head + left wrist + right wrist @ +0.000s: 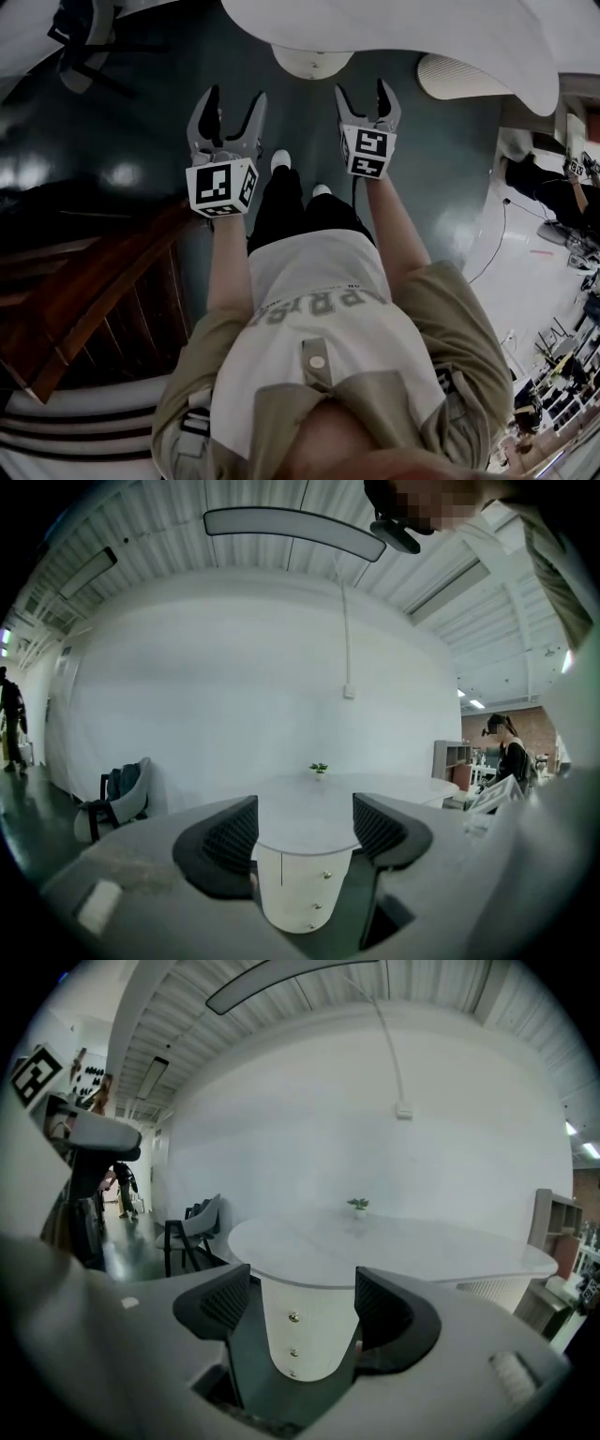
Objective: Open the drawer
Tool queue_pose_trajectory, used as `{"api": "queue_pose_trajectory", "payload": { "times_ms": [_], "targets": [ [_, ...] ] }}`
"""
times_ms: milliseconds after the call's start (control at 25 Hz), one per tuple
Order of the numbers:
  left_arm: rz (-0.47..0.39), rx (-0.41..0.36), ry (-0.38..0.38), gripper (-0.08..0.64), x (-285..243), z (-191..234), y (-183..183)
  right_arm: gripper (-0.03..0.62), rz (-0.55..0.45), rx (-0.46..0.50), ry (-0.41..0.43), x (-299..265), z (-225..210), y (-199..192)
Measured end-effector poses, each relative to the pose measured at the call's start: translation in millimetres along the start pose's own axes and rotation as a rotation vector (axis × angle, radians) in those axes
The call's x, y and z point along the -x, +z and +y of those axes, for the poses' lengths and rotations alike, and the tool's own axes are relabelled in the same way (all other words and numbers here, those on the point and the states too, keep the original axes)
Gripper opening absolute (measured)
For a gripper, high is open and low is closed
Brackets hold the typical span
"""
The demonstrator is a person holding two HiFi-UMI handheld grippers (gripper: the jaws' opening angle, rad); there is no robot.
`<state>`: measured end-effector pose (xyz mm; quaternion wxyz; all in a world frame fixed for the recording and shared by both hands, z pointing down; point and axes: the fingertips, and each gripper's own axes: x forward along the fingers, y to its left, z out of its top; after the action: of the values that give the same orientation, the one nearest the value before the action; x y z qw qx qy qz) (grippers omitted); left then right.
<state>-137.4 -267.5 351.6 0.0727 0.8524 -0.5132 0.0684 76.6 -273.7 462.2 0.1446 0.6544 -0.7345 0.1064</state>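
Torso and forearms of the person (314, 309) fill the bottom of the head view; they are standing on the dark floor (141, 122). The left gripper (235, 94) and right gripper (361, 89) are held out side by side, both aimed at 12 o'clock.

- Tools: both sets of jaws are spread wide with nothing in them. Each gripper view shows only distant furniture through the gap.
- Target: the white drawer unit (298, 1330) is the pedestal under the oval white table (422, 1246), dead ahead at 12 o'clock and well apart from both grippers. Three small knobs (293, 1316) are stacked vertically on its front.
- State: the fronts look flush and nothing is pulled out. The seams are too faint to say which knob belongs to which drawer.

Progress, my read: nothing done yet. Left to do:
- walk in
- line one gripper up on a knob
- close on it
- pull straight back toward 6 o'clock

The right gripper has the knobs better centred between its jaws, so it's the likelier one to use.
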Motion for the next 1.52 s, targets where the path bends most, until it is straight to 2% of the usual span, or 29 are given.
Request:
{"api": "queue_pose_trajectory", "payload": {
  "times_ms": [200,440,800,960,1280,1400,1520],
  "targets": [
    [-0.006,0.005,-0.015,0.321,-16,10,-34,0.354,0.009,-0.066,-0.022,-47,2,-51],
    [-0.024,0.022,-0.017,0.321,-45,20,-91,0.354,0.011,-0.047,-0.013,-106,10,-110],
    [0.001,0.043,-0.026,0.321,-65,30,-162,0.354,0.056,-0.047,0.024,-169,26,-161],
    [0.007,0.048,-0.024,0.321,-74,37,-184,0.354,0.069,-0.056,0.011,-197,30,-173],
    [0.031,0.054,-0.040,0.321,-85,41,-215,0.270,0.107,-0.026,-0.030,-240,32,-179],
    [0.031,0.057,-0.039,0.321,-87,45,-220,0.195,0.099,-0.037,-0.054,-245,32,-179],
    [0.034,0.055,-0.040,0.321,-88,47,-224,0.155,0.075,-0.061,-0.096,-246,26,-178]
  ]
}}
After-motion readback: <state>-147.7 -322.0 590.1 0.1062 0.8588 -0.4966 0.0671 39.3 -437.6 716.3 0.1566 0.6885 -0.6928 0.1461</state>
